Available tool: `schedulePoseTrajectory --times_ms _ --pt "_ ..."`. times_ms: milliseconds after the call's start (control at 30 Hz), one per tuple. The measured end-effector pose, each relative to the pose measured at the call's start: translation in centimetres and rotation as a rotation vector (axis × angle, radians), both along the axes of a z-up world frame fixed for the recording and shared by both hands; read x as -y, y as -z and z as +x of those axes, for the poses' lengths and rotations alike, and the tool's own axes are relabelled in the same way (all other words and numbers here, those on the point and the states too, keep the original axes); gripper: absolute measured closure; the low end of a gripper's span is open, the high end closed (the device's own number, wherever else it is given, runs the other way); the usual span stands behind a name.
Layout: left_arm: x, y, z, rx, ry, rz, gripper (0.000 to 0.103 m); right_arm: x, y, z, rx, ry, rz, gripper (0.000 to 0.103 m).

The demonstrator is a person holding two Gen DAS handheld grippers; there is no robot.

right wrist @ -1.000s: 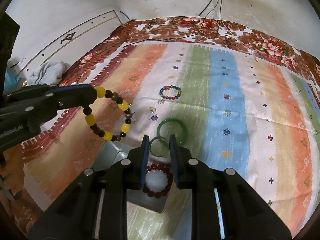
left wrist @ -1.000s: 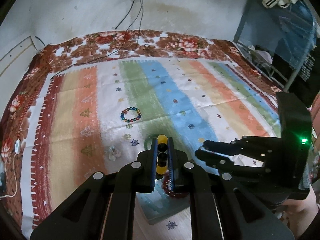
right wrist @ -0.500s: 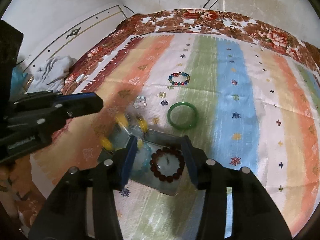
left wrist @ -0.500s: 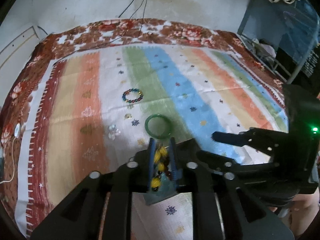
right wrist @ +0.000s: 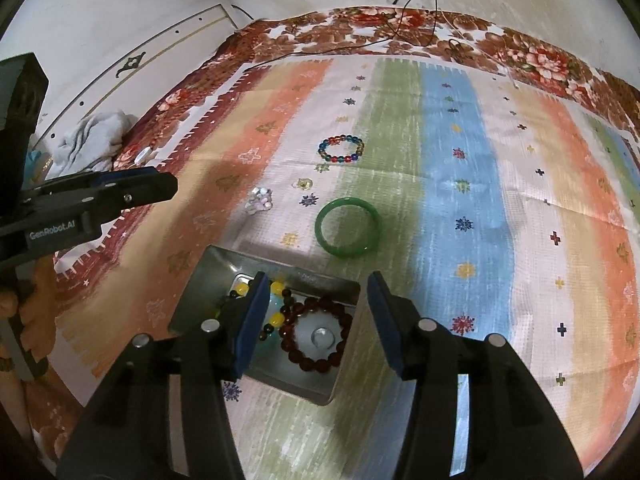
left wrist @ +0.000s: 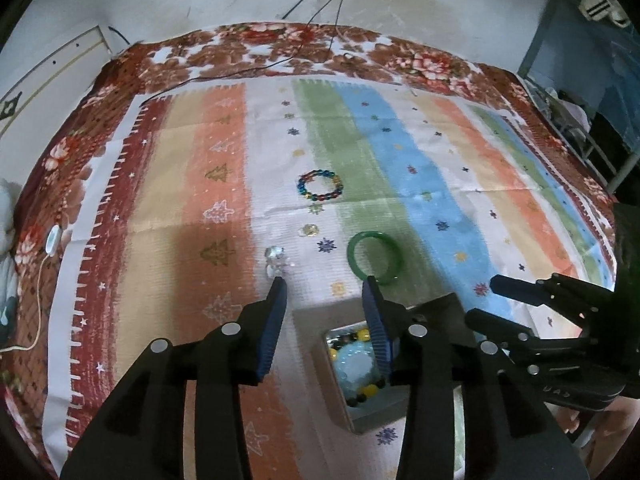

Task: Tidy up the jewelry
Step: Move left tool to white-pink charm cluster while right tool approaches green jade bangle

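A metal box [right wrist: 224, 276] lies on the striped cloth and holds a dark red bead bracelet [right wrist: 316, 334] and a yellow-and-black bead bracelet [right wrist: 276, 290]. The box also shows in the left wrist view [left wrist: 316, 344], with the yellow-and-black bracelet [left wrist: 362, 386] inside. On the cloth beyond lie a green bangle [right wrist: 347, 227] [left wrist: 374, 257], a multicoloured bead bracelet [right wrist: 341, 149] [left wrist: 320, 185], a clear crystal piece [right wrist: 259, 199] [left wrist: 275, 258] and a small gold piece [right wrist: 303, 184]. My left gripper [left wrist: 324, 292] is open and empty above the box. My right gripper [right wrist: 318, 280] is open and empty over the box.
Black cables [left wrist: 320, 16] run from the wall across the floral bedcover [left wrist: 256, 52]. A white bundle of cloth [right wrist: 94, 142] lies at the bed's left edge. A blue metal rack [left wrist: 580, 60] stands at the right. The left gripper shows in the right wrist view [right wrist: 100, 196].
My left gripper opened and let the yellow-and-black bracelet drop into the box. My right gripper opened wide. Both grippers drew back from the cloth.
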State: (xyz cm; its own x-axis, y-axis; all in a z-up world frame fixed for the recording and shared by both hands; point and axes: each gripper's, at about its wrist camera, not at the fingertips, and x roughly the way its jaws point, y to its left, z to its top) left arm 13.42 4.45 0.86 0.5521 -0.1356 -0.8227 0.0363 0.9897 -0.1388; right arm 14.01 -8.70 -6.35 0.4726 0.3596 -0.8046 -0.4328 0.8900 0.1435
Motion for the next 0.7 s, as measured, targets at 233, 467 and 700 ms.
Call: schedulePoseTrajectory --times_ms 233,467,700 --pt "-0.1 1.2 1.5 -0.033 0.009 0.027 0.058 0.2 0.3 1.1 -0.014 0.013 0.008 0.05" --pt "-0.3 2.7 2.9 -0.078 0.007 0.055 0.055 0.2 0.8 2.6 -0.031 0.02 0.007 0.046" --pt "-0.8 3.9 3.9 -0.112 0.0 0.076 0.055 0.9 1.4 4.6 -0.105 0.038 0.098 0.046"
